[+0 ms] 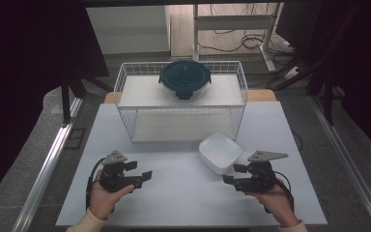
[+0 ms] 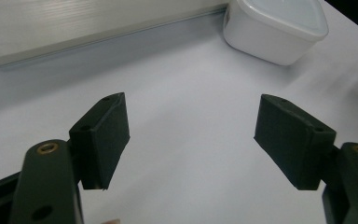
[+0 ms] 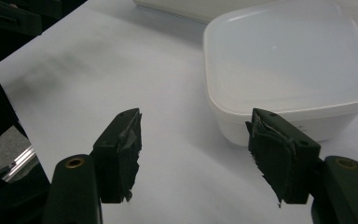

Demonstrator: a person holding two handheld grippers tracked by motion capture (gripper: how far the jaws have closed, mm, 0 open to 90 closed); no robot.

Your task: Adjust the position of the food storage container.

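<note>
White and matte, the surface (image 1: 183, 193) fills the middle of the high view, with dark floor on both sides and a metal rail running down the lower left of the frame. At the surface's far edge, in the upper centre, stands a white wire basket (image 1: 125, 82) with a pale board across its top. On that board, near the top centre, sits a round glass container with a dark lid (image 1: 185, 77).

Just in front of the basket, right of centre, rests a white square lidded container (image 1: 220, 152), turned at an angle to the surface edges.

In the lower left of the high view, a hand grips the left hand-held gripper (image 1: 141, 172), its jaws pointing toward the frame's centre. In the left gripper view this hand-held gripper (image 2: 191, 135) is released, jaws wide apart with bare surface between them; the white container lies in the upper right of that frame, well apart from the jaws.

In the lower right of the high view, the other hand holds the right hand-held gripper (image 1: 233, 173), just below the white container. In the right gripper view the right hand-held gripper (image 3: 193, 149) is likewise released, nothing between its worn, frayed pads (image 3: 270, 154). There the white container fills the upper right, its near corner just beyond the right-hand jaw; whether they touch is unclear.
</note>
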